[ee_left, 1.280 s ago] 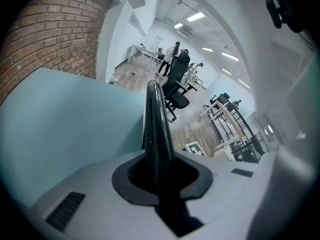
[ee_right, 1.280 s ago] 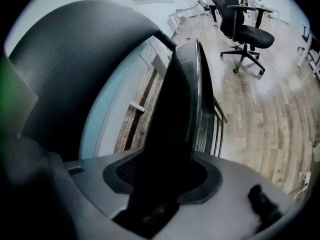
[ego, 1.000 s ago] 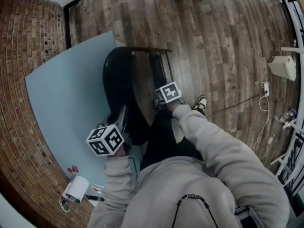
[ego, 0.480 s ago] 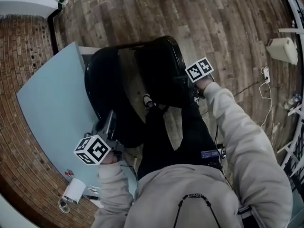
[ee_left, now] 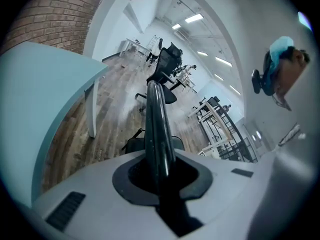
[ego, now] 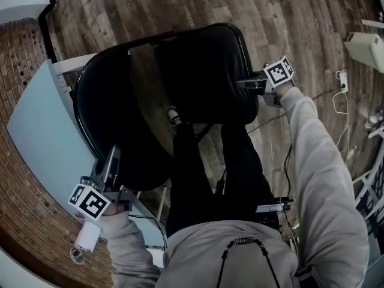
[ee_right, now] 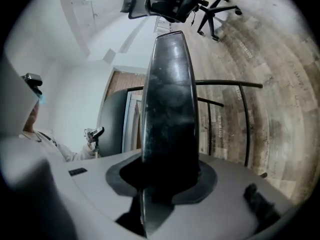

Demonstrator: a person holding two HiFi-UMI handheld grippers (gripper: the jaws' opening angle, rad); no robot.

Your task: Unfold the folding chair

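The black folding chair stands partly opened in front of me in the head view, with its backrest (ego: 108, 119) at the left and its seat (ego: 204, 71) swung out to the right. My left gripper (ego: 111, 167) is shut on the backrest's black frame tube (ee_left: 157, 129), which runs straight up between the jaws of the left gripper (ee_left: 160, 176). At the seat's right edge, my right gripper (ego: 249, 84) is shut on the padded seat rim (ee_right: 167, 109). The chair's thin leg bars (ee_right: 225, 84) show behind the right gripper (ee_right: 162, 176).
A light blue table (ego: 36, 131) stands close on the chair's left, beside brick paving (ego: 24, 53). My legs (ego: 198, 179) and a shoe (ego: 173, 116) are under the chair. A white box (ego: 366, 44) and cable (ego: 339, 95) lie right. Office chairs (ee_left: 167, 66) stand further off.
The seat has swung out from the backrest and the chair has opened. My right gripper went up and right with the seat; my left went down and left with the backrest.
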